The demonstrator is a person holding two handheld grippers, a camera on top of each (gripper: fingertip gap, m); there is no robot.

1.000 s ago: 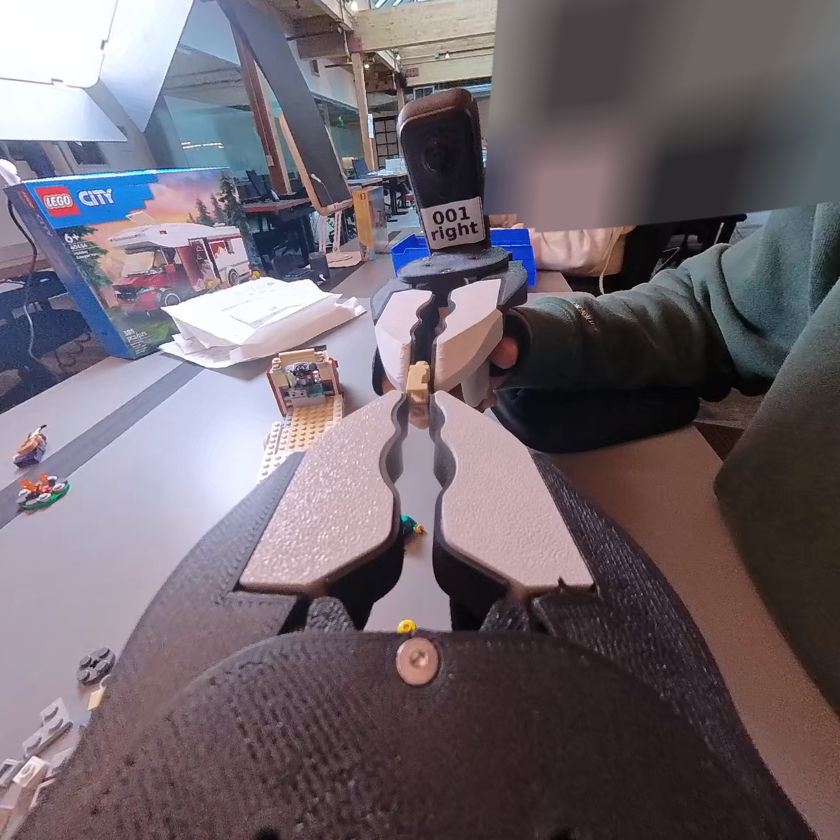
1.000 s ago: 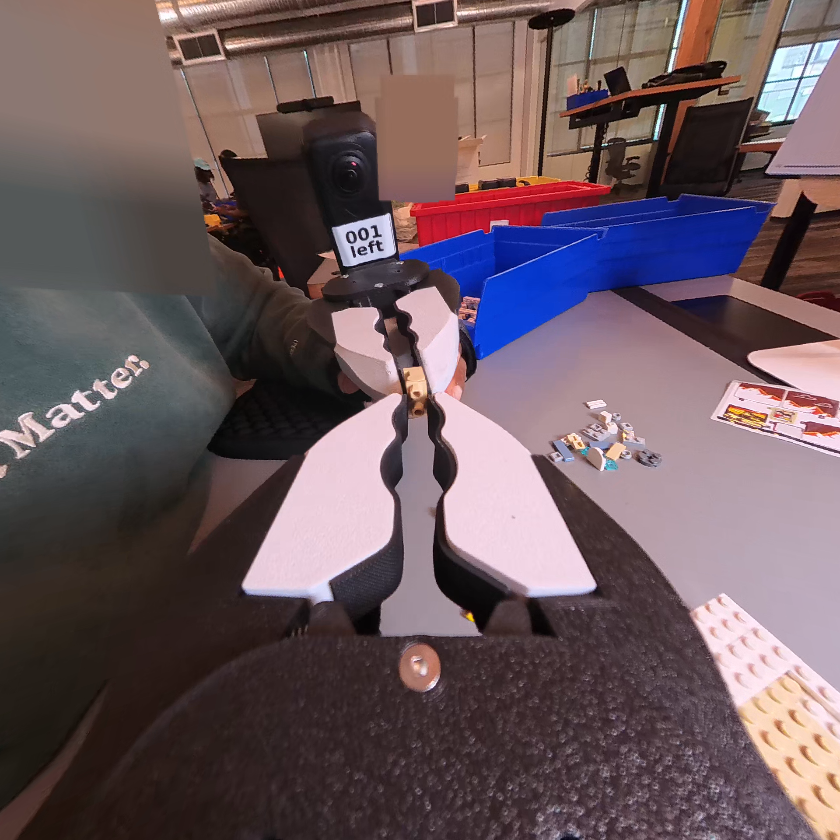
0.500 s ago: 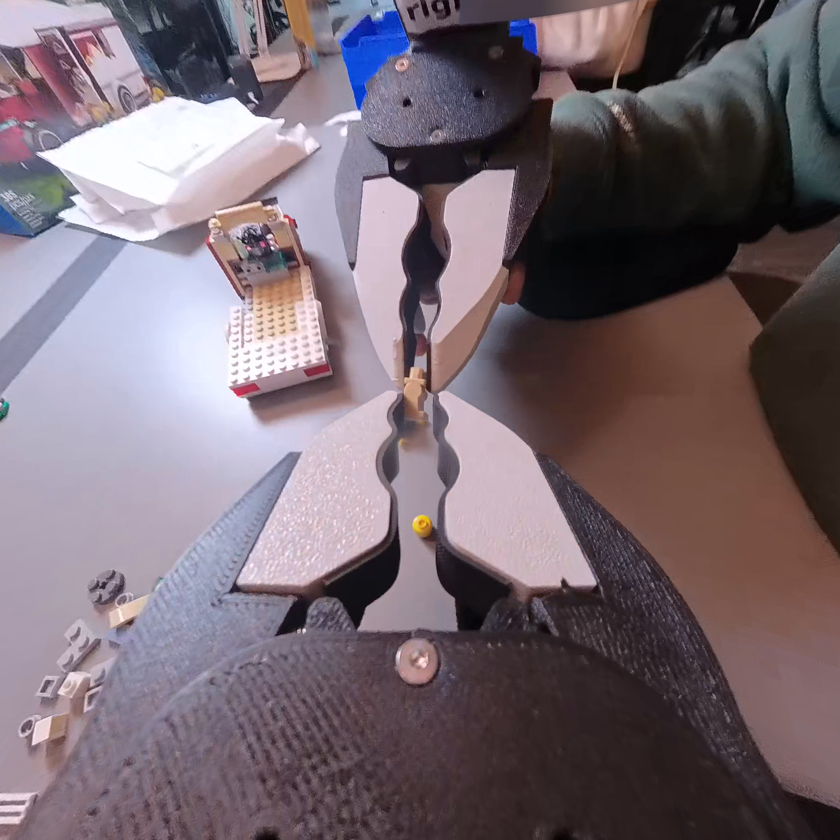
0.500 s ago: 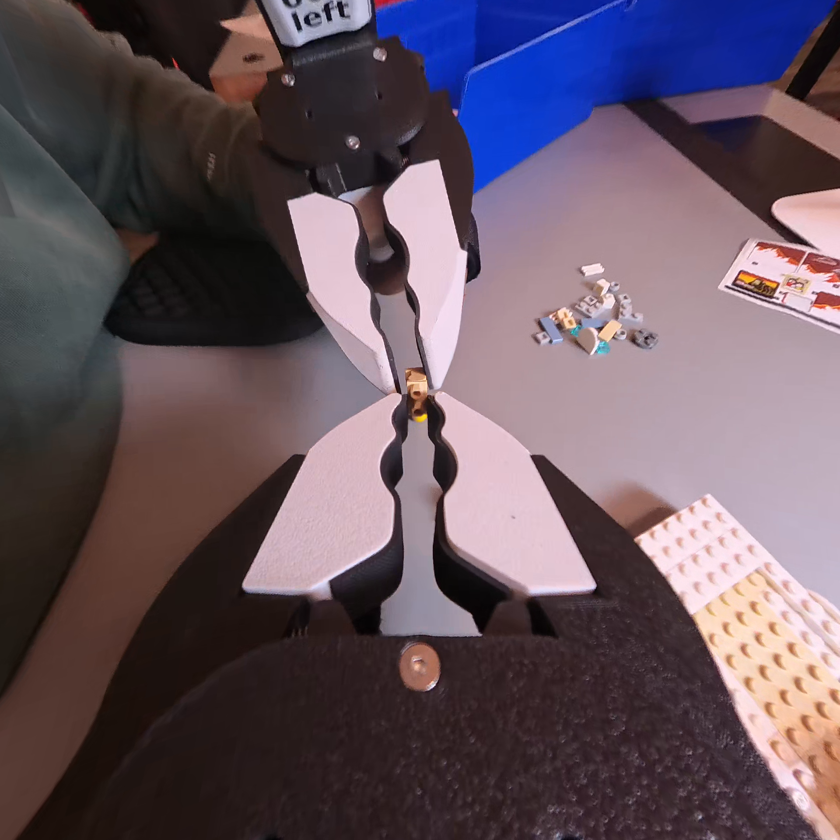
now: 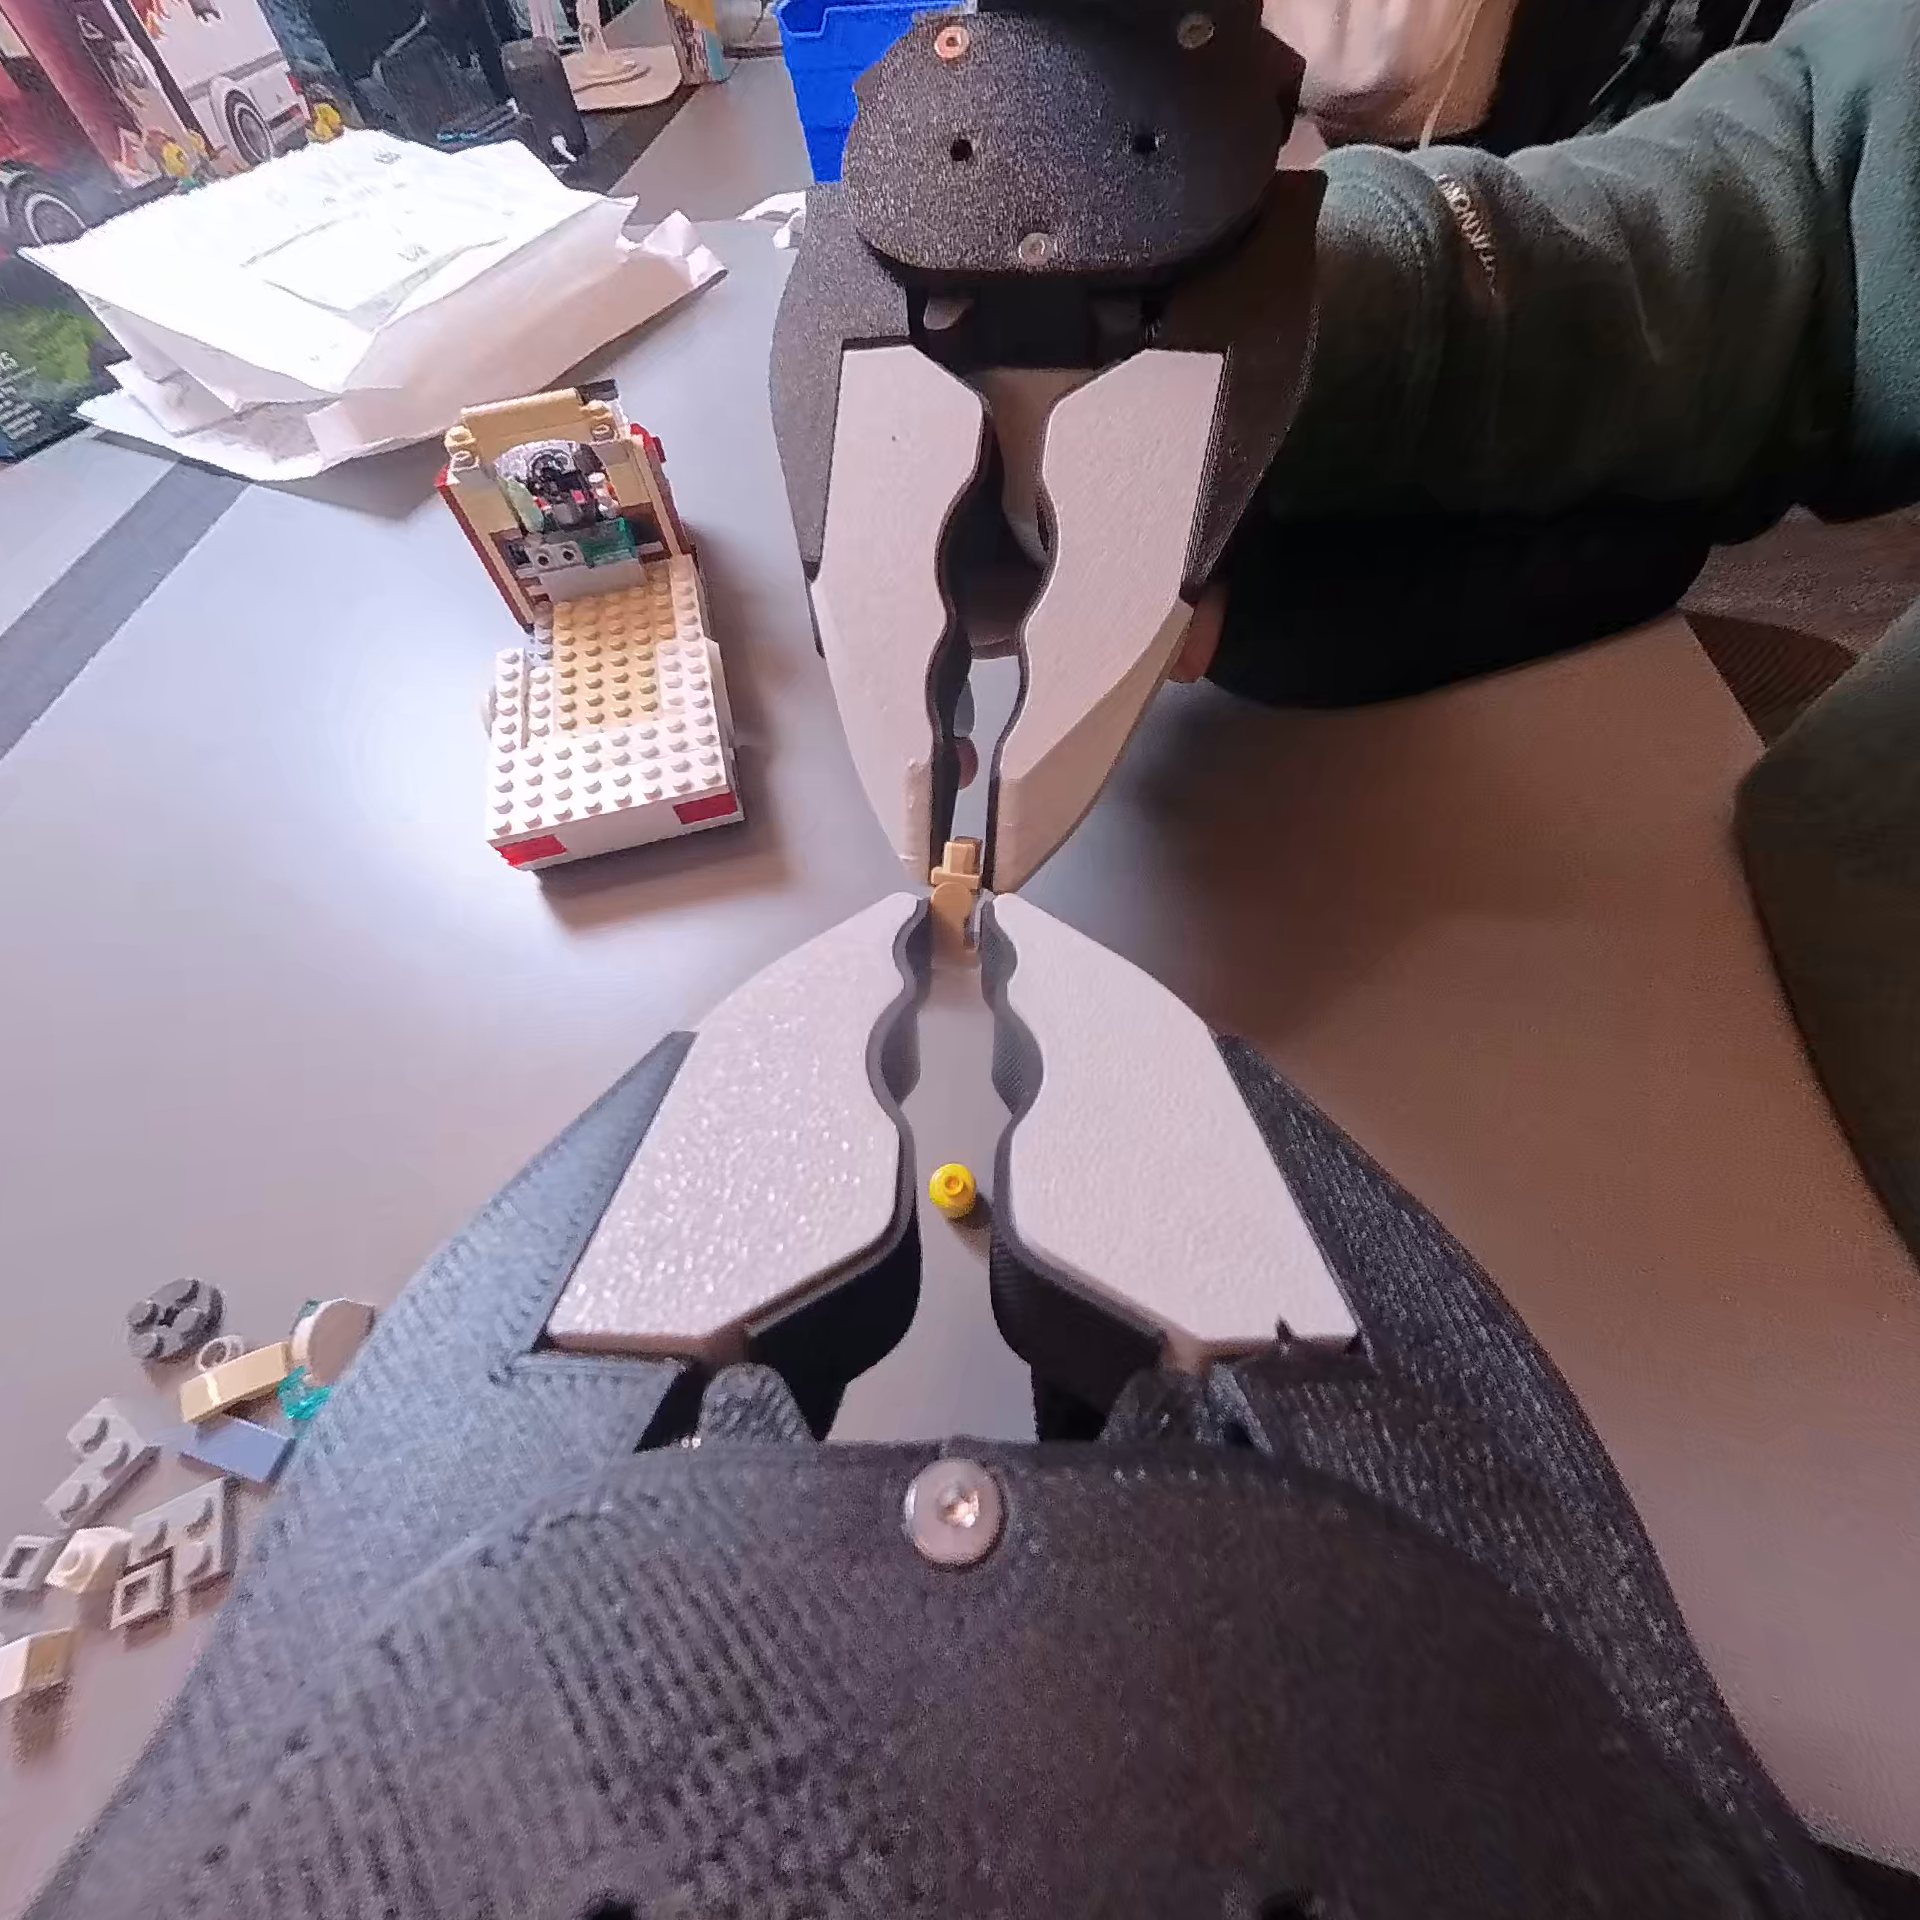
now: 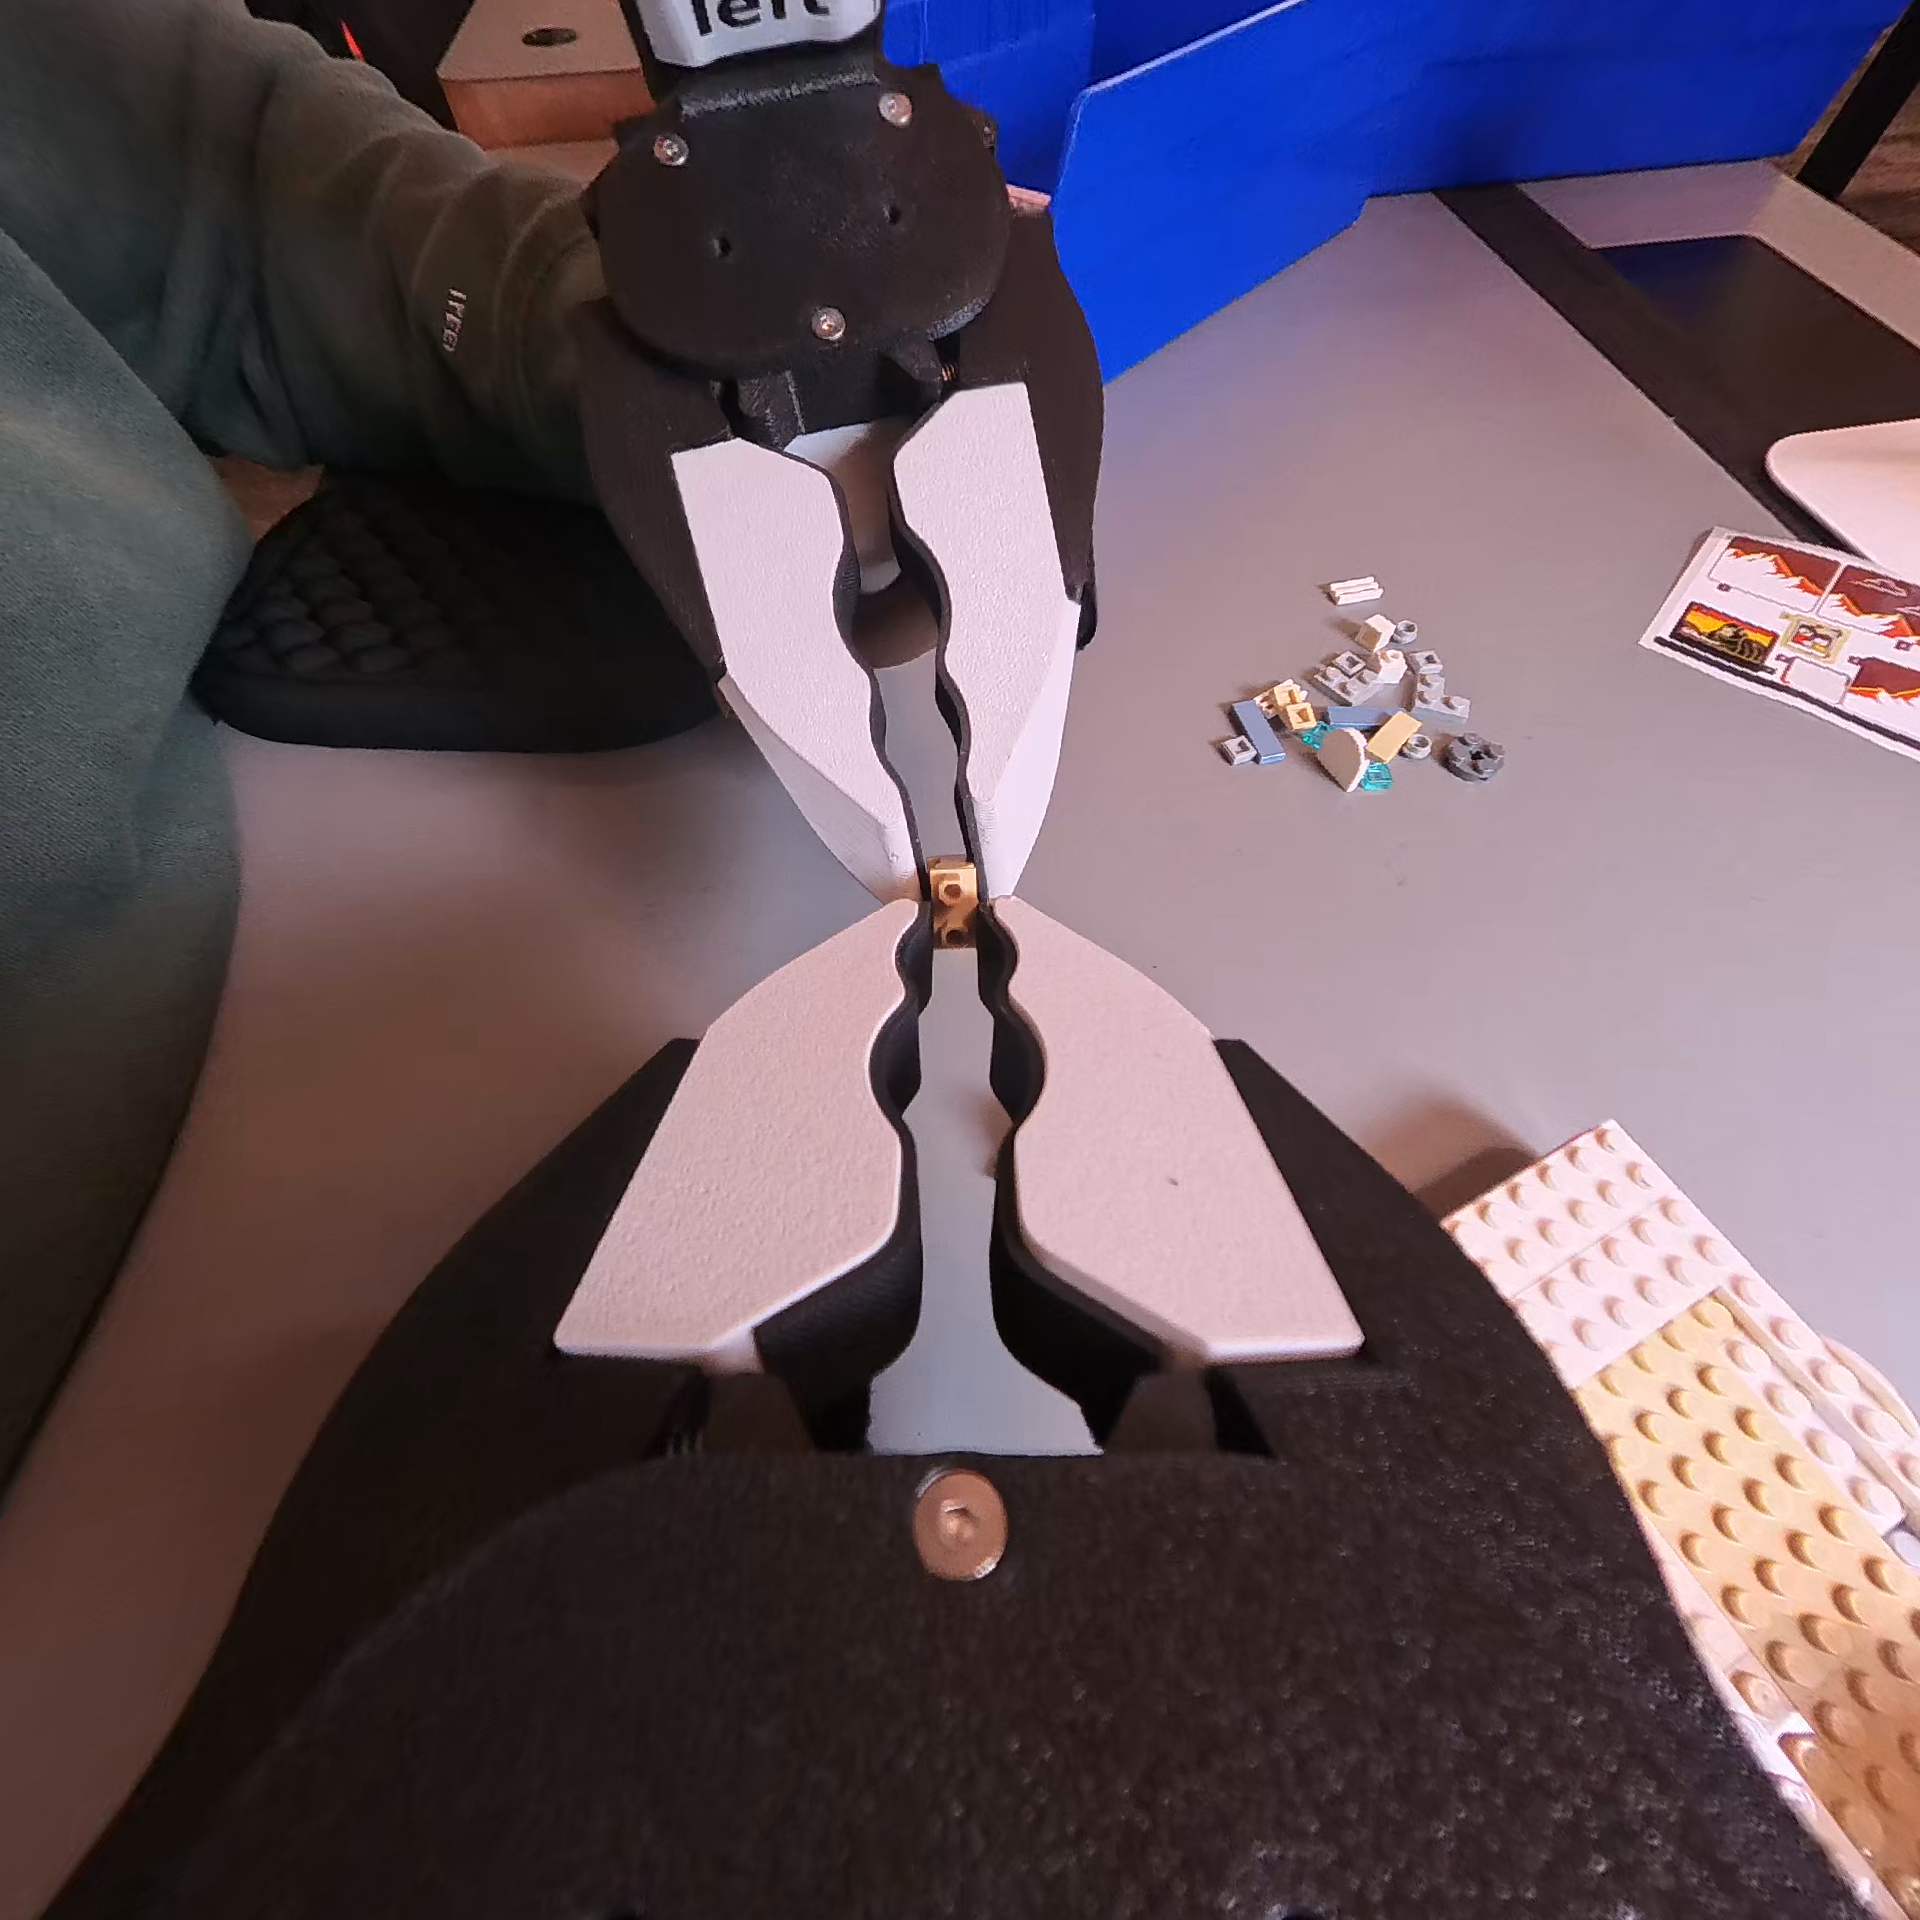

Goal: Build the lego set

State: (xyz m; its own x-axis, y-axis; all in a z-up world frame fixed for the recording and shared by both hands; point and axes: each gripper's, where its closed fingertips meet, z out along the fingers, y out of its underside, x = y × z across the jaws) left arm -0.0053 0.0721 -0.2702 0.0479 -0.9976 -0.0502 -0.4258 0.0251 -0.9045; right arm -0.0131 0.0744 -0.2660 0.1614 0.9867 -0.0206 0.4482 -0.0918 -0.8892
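Though label (image 6: pixel 764 16) cropped, jaws tip-to-tip on tan brick (image 5: pixel 954 894)

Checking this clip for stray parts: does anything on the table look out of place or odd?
One thing: a small yellow round piece lies alone on the grey table, under the left gripper, apart from the loose-parts pile. It may have dropped. Both grippers pinch the tan piece.

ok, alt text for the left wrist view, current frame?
The left tool and the right tool meet tip to tip above a grey table, both pinching a small tan brick piece. A partly built camper model sits behind to the left, a yellow stud lies between the near fingers, and loose pieces lie at lower left.
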